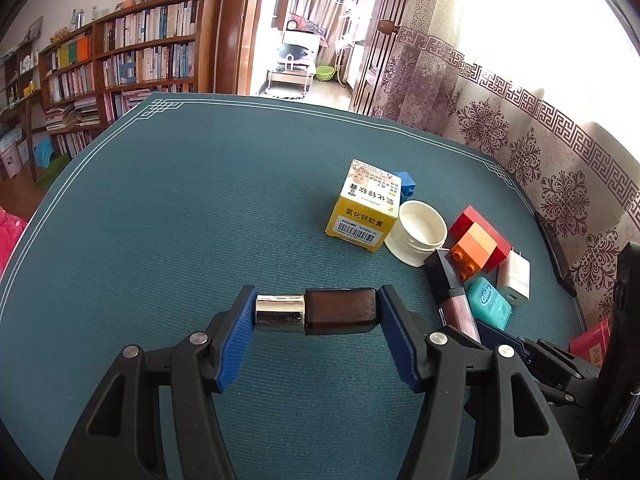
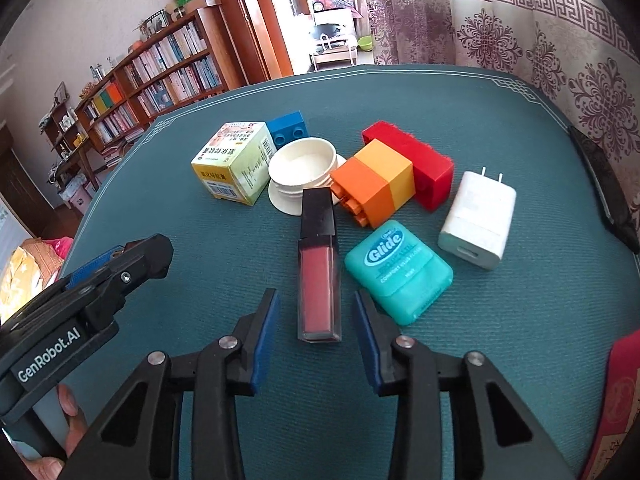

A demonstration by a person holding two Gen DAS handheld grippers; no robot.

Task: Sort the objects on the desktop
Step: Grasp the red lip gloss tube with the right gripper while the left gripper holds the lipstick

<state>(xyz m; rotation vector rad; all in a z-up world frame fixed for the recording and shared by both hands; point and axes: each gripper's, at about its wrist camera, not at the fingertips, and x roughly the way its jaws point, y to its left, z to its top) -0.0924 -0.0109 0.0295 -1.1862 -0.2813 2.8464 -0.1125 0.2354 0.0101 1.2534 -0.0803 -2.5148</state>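
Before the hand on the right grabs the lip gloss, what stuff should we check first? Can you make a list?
1. Right gripper jaws astride the lip gloss: ok.
2. Pads touching the tube: not yet; gaps show on both sides.
3. Floss box clear of the right-hand jaw: not ok, it sits right beside it.
4. Left gripper holding the small brown bottle firmly: ok.
5. Gloss lying flat on the mat: ok.

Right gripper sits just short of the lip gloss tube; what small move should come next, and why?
Probably ease the right gripper forward a little so its pads straddle the lip gloss tube, then close. Its jaws stand open with only the tube's near end between them, untouched. The floss box lies close beside the right pad, so a straight approach seems safest. The left gripper already holds a small brown bottle.
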